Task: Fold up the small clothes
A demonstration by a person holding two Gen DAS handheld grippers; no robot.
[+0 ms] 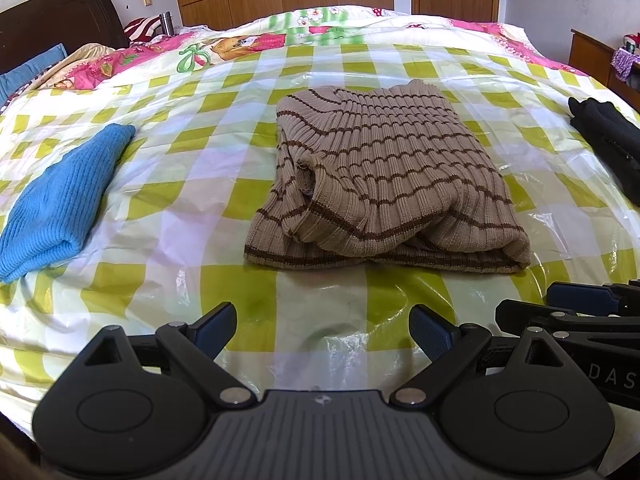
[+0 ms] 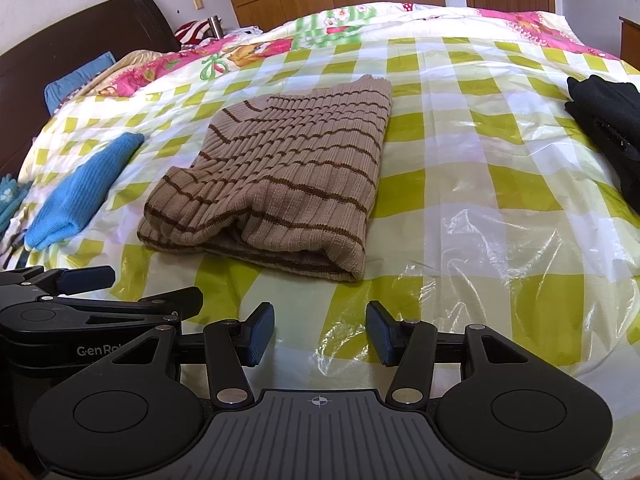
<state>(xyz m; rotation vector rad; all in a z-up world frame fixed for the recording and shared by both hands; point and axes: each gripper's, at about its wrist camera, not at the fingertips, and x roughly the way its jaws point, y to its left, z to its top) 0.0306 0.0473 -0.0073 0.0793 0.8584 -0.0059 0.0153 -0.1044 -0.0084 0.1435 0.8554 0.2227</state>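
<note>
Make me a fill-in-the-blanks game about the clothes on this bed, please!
1. The folded sweater in the middle is tan with ____ stripes.
2. The knit left of it is coloured ____.
3. The clothing at the right edge is ____.
4. Both the left gripper and right gripper are ____ and hold nothing.

Missing words: brown; blue; black; open

At the lower left of my right wrist view I read "GenRo", cut off, on the left tool (image 2: 100, 286). At the right edge of my left view, "DAS" stands on the right tool (image 1: 576, 300).
</note>
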